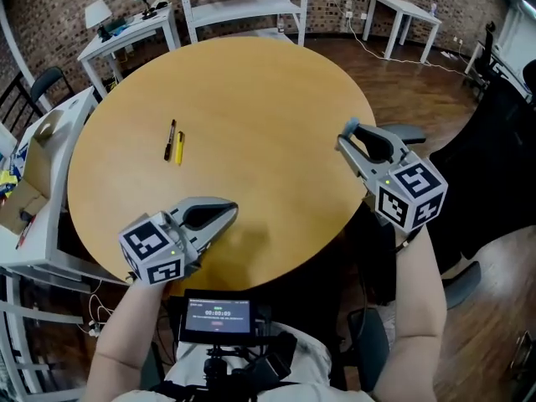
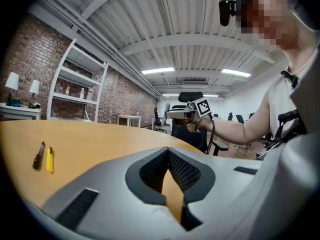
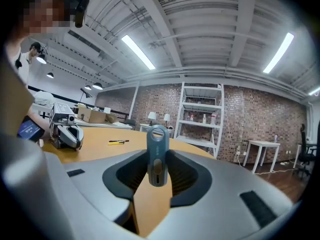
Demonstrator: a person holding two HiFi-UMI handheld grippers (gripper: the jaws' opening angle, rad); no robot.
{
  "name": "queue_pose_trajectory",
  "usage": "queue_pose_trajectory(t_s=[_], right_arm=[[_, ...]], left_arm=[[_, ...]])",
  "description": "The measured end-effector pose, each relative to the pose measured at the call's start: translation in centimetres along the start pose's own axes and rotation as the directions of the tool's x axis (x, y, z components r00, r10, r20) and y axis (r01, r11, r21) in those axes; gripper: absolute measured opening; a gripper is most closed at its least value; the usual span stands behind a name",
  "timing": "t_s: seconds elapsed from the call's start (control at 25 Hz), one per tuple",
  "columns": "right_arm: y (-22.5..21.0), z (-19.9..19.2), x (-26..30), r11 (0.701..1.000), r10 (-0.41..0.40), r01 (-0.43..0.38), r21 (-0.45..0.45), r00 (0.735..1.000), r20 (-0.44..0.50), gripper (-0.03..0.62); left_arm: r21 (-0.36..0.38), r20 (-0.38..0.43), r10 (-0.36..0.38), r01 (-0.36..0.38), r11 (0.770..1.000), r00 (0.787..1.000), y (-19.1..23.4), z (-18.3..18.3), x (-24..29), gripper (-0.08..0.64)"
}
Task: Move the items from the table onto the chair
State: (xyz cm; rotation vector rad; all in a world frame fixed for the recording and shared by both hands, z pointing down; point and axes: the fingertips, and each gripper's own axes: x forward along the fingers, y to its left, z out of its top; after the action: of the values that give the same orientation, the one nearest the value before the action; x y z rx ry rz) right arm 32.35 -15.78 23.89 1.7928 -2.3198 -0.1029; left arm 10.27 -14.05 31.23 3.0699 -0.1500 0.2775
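Observation:
A black pen and a yellow pen lie side by side on the left half of the round wooden table; both also show far off in the left gripper view, the black pen and the yellow pen. My right gripper hovers at the table's right rim, shut on a small blue-grey utility knife that stands upright between its pads. My left gripper rests low near the front edge, tips together with nothing in them. A black office chair stands right of the table.
White side tables with lamps and a white shelf unit stand behind the table. A desk with a cardboard box is at the left. A small screen hangs at the person's chest. Wooden floor lies to the right.

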Motion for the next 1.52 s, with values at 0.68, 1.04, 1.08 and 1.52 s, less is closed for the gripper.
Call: queue_pose_trajectory(t_s=[0.68,1.04,1.08,1.52], right_arm=[[-11.0,-12.8,-16.2,0.889,-0.427,0.448,0.094,0.886,-0.180,0.137],[-12.6,-25.9,-19.2,0.903,-0.388,0.428,-0.042,0.769,-0.509,0.137],[-12.6,-27.7,-19.3,0.916,-0.364,0.396,-0.069,0.744,-0.560,0.137],[-12.3,-43.7,-22.1,0.972,-0.202,0.196,-0.130,0.413,-0.888,0.137]], left_arm=[[0.030,0.010,-0.128,0.127,0.991,0.992,-7.1,2.2,9.2,0.006],[0.040,0.005,-0.183,0.183,0.982,0.983,-9.9,2.8,12.8,0.006],[0.041,0.004,-0.184,0.184,0.982,0.983,-10.0,2.8,13.0,0.006],[0.052,0.003,-0.215,0.214,0.975,0.977,-11.5,3.3,14.9,0.006]])
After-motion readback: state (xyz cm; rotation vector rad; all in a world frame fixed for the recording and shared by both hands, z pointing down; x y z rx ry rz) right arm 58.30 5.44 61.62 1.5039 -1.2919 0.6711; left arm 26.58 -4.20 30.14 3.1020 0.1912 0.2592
